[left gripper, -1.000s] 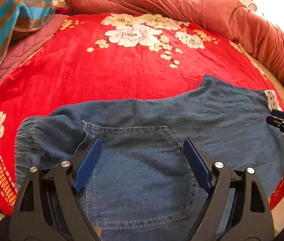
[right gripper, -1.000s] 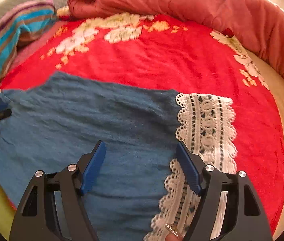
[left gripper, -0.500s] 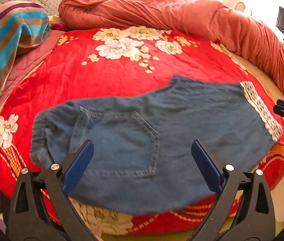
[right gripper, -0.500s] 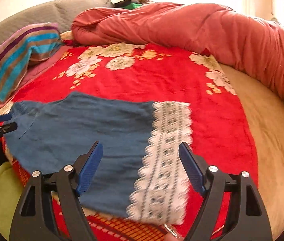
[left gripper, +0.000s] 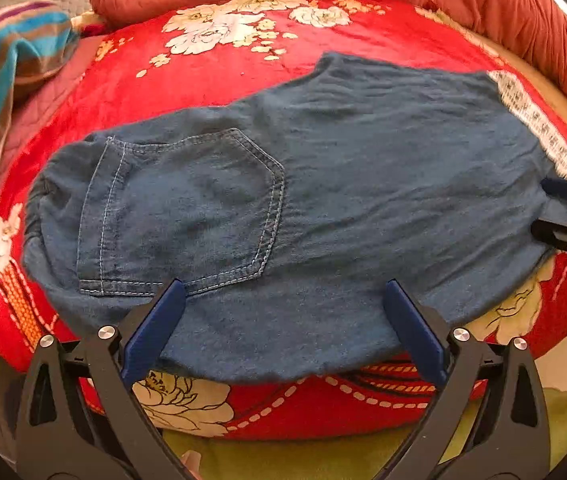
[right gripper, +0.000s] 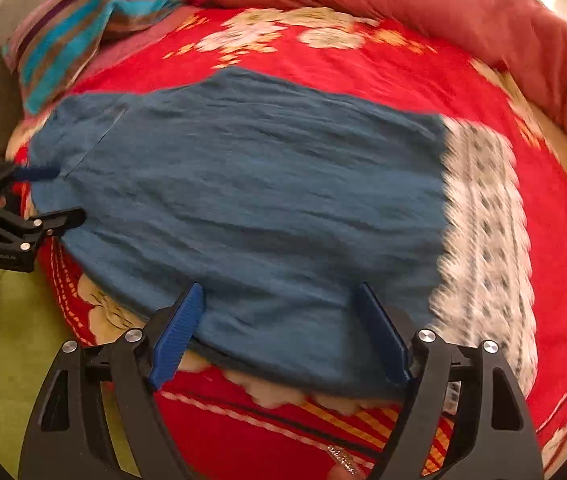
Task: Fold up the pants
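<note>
Pants (left gripper: 323, 200) laid flat on bed (left gripper: 243, 68), folded once lengthwise. Left hand-held gripper (left gripper: 283, 328) and right hand-held gripper (right gripper: 279, 328) released, nothing held. Next fold judged pending: hem and waist ends to be regrasped.

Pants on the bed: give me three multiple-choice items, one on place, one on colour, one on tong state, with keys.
1. Where does the lace hem sit on the pants in the right wrist view?
A. right end
B. left end
C. middle

2. What colour is the blanket under the pants?
A. green
B. red with flowers
C. plain white

3. How are the left tongs?
A. clamped on denim
C. holding the striped pillow
B. open, gripping nothing

Key: A, lace borders the right end; B, red floral cloth surrounds the denim; B, the pads stand wide apart.
</note>
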The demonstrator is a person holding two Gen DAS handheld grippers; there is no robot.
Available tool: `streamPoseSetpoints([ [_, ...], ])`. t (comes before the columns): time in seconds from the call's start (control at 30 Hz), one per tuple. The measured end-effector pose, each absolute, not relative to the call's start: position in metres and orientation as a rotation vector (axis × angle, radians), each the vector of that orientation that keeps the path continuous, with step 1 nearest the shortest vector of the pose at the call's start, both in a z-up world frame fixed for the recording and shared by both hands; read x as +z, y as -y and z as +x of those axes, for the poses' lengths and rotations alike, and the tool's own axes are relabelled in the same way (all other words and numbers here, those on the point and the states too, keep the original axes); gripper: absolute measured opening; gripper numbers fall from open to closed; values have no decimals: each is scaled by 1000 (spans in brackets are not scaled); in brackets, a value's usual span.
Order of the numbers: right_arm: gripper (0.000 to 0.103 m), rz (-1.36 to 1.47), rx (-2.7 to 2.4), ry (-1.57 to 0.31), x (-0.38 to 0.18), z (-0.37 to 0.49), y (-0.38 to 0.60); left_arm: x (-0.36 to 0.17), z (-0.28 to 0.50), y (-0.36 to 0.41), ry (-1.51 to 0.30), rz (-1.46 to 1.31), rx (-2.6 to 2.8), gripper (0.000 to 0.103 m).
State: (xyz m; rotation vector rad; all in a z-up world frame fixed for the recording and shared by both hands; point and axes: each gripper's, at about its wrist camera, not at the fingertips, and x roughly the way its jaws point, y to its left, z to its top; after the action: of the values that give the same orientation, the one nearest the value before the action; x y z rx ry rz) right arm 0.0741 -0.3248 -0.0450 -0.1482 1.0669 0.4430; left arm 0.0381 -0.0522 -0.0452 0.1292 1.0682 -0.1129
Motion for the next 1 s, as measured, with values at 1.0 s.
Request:
streamPoseSetpoints([
  [1.0,97,78,370,-864,15,64,392,5,11,79,-863,198,-101,93],
])
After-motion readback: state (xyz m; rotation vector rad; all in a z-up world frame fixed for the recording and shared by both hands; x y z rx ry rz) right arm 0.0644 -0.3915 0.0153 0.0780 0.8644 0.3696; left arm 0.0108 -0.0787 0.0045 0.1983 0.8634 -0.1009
